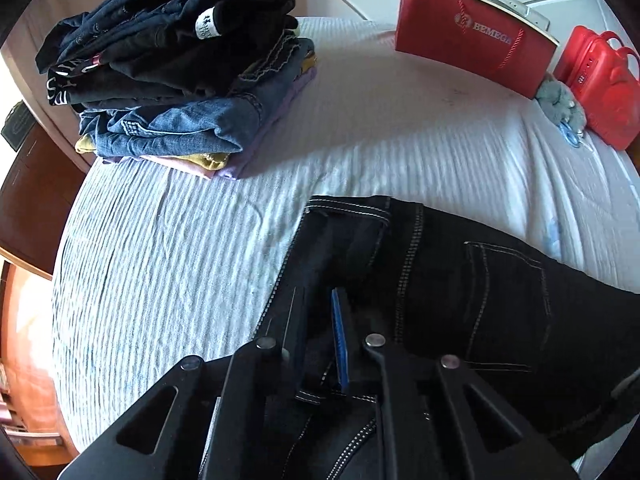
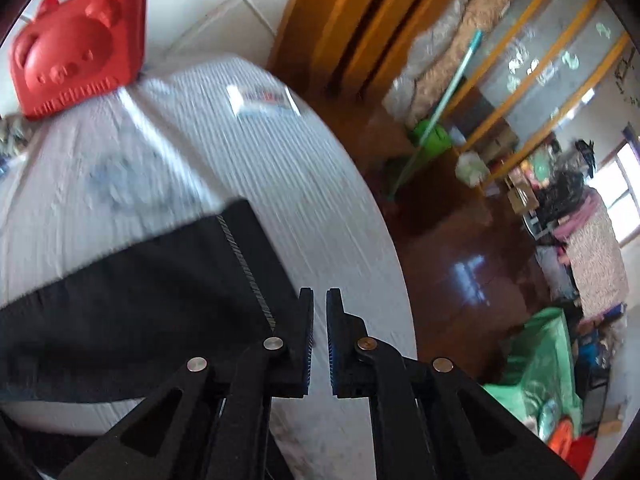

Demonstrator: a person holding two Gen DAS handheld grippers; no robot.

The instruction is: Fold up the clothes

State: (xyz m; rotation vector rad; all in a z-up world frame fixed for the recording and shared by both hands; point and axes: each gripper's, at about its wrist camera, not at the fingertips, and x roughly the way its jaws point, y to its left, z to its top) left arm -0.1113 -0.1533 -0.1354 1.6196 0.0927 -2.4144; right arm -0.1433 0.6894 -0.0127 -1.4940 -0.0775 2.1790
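Black jeans (image 1: 460, 296) with white stitching lie on the white ribbed bed cover (image 1: 168, 264), waistband toward the far side and a back pocket showing. My left gripper (image 1: 318, 320) sits over the waistband end, shut on a fold of the denim between its fingers. In the right wrist view, a leg of the same jeans (image 2: 132, 304) lies flat at the left. My right gripper (image 2: 319, 320) hovers just past the leg's stitched edge above the bed cover (image 2: 248, 168). Its pads are almost together with nothing between them.
A stack of folded clothes (image 1: 180, 80), dark tops over blue denim, stands at the bed's far left. A red paper bag (image 1: 472, 36), a grey plush (image 1: 560, 104) and a red bear-shaped case (image 1: 604, 84) line the far right. The bed's right edge (image 2: 384, 216) drops to a brown floor.
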